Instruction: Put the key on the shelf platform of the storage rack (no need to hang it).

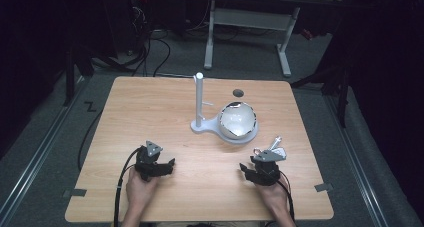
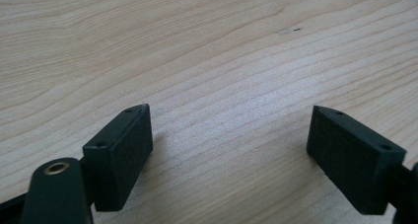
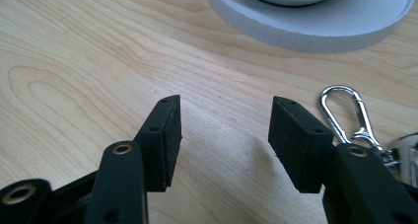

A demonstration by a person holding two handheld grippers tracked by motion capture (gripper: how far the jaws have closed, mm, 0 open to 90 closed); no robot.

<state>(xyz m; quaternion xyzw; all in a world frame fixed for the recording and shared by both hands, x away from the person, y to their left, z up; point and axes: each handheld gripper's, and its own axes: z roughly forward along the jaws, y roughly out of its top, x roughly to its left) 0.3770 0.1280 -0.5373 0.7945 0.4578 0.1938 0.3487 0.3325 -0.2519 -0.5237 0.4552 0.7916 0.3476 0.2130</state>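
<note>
**Two open tongs, keys not yet picked up**

Two tongs rest low on the wooden surface (image 1: pixel 200 187), each held in a hand at the near edge. The left tongs (image 1: pixel 167 166) sit at about 7 o'clock from the surface's middle, the jaws spread wide over bare wood with nothing between them. The right tongs (image 1: pixel 246 170) sit at about 5 o'clock, also spread and empty. Just beside them, at their 1 o'clock, lies a bunch of keys (image 1: pixel 271 148) on a silver carabiner (image 3: pixel 345 113); in the right gripper view the clip lies flat on the wood just outside the right-hand jaw, apart from it.

Further off, toward 12 o'clock, stands a white stand (image 1: pixel 202 126) with an upright post (image 1: pixel 199 99) and a small peg on its side, its round base carrying a white bowl (image 1: pixel 238 119).

By my judgement this is the opening step: nothing is grasped, and the keys are the likely target, perhaps for the peg. The next move calls for the right tongs to shift toward 1 o'clock, straddle the carabiner or ring, and close on thin metal lying flat, which may slip.

The keys are small and glinting in the high view, so their count is unclear. The right gripper view cuts off the bowl's top and the key ring's far side.
</note>
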